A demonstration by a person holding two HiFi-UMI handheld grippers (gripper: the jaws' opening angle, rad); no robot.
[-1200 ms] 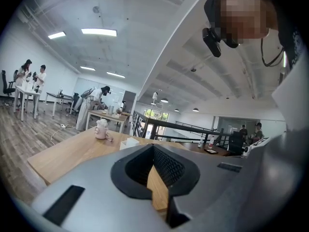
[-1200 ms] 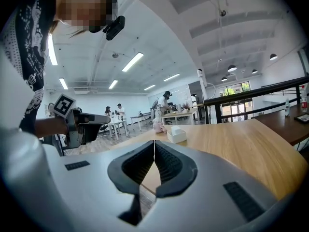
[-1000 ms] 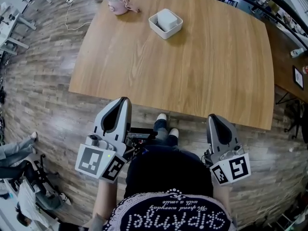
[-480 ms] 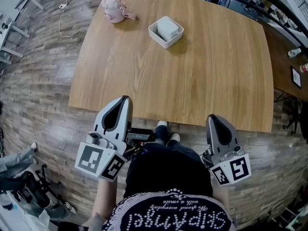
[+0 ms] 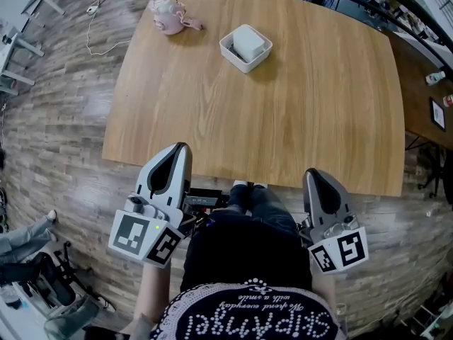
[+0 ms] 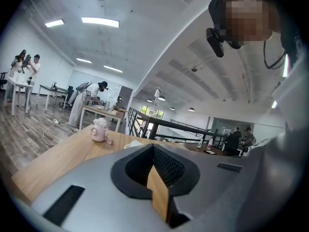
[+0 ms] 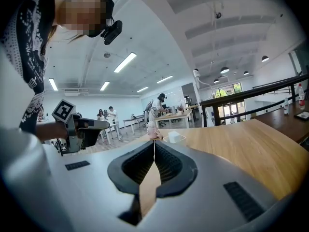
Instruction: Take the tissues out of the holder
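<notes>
A white square holder (image 5: 236,53) with a stack of white tissues (image 5: 248,41) stands on the far part of the wooden table (image 5: 304,112). The holder (image 7: 175,137) also shows small and far off in the right gripper view, and just over the jaws as a pale edge (image 6: 133,144) in the left gripper view. My left gripper (image 5: 180,148) and right gripper (image 5: 312,172) hang close to my body, short of the table's near edge and far from the holder. On both, the jaws are shut with nothing between them (image 6: 153,147) (image 7: 154,143).
A pink cup (image 5: 168,14) stands at the table's far left corner. A second table (image 5: 432,83) with small items lies to the right. Wooden floor surrounds the table; a cable (image 5: 99,27) lies at the far left. People work at desks in the background (image 6: 91,103).
The head view has shifted a little, so the table sits slightly differently in the picture. Both grippers stay shut in about the same place near my body.
</notes>
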